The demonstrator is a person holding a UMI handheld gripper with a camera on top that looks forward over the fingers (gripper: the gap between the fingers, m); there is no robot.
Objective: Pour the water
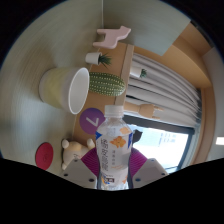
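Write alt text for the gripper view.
The gripper is shut on a clear plastic water bottle with a white label, tilted toward a cream-coloured plastic cup. A green cactus ornament stands beside the cup, with a window and pleated curtain beyond.

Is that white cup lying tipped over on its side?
No, the white cup stands with its opening up, beyond the bottle held between the gripper fingers.
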